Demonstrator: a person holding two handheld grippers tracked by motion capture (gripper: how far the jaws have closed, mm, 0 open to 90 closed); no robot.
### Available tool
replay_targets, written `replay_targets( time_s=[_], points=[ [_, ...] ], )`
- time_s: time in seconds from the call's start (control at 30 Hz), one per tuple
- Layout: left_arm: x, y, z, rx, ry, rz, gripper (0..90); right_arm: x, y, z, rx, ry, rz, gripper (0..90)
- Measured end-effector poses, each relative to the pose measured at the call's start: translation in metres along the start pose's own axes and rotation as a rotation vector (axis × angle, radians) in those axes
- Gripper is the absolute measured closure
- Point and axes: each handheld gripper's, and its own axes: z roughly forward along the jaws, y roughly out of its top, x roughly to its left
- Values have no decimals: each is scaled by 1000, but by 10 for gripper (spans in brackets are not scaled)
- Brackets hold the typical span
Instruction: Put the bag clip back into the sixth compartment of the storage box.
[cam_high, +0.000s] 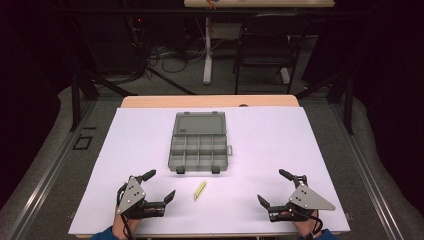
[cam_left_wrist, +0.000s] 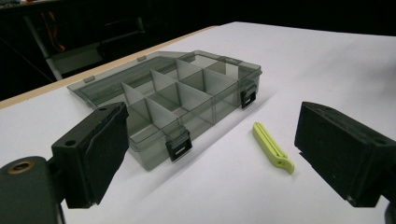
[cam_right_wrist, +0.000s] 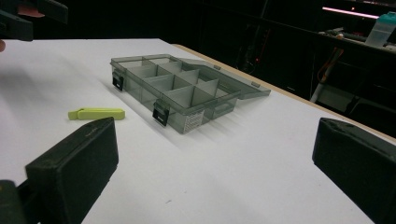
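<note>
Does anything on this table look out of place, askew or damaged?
Nothing stands out. The organizer box lies open and square, compartments empty; the green tool lies loose in front of it. Both grippers are open.

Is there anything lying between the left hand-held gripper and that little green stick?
Nothing: in the high view, bare white table separates the left hand-held gripper from the green stick.

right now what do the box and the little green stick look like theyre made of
Organizer box: likely hard plastic, smoky grey and see-through, since its dividers show through the walls. Green stick: probably moulded plastic, matte lime, one solid colour with a groove along it.
</note>
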Motion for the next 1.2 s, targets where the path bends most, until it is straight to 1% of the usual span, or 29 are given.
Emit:
replay_targets(
  time_s=[0.07,0.1,0.2,0.23,0.27,0.3,0.33,0.47,0.57,0.67,0.7,0.77,0.8,0.83,0.87,1.0,1.2],
  points=[
    [-2,1,3,17,12,5,101,0,0,0,2,0,-2,0],
    [-3,1,5,36,20,4,100,0,0,0,2,1,-2,0],
    [-2,1,11,90,24,4,100,0,0,0,2,-1,-3,0],
    [-2,1,11,90,24,4,100,0,0,0,2,0,-3,0],
    [-1,2,14,99,24,-13,101,0,0,0,3,-1,-4,0],
    [-1,2,14,99,24,-13,101,0,0,1,2,-1,-4,0],
    [-1,3,16,102,16,-28,100,0,0,1,3,-1,-3,1],
    [-3,6,22,118,-3,-43,101,0,0,0,2,-3,-5,0],
    [-6,9,27,141,-12,-44,101,0,0,1,3,-2,-4,0],
    [-9,12,32,171,-11,-44,104,0,0,1,2,1,-4,1],
    [-10,13,33,177,-16,-51,103,1,0,1,0,2,-4,0],
    [-11,15,36,188,-13,-49,104,1,0,1,4,2,-6,0],
    [-11,15,36,188,-13,-49,103,1,0,1,4,2,-6,0],
    [-11,17,38,190,-17,-59,103,1,0,1,5,3,-3,0],
    [-12,18,39,199,-13,-63,103,1,-1,1,6,2,-5,1],
    [-12,21,43,213,-18,-70,103,0,-1,2,8,3,-4,1],
    [-15,24,46,210,-22,-73,104,0,-1,2,14,2,-8,1]
  ],
)
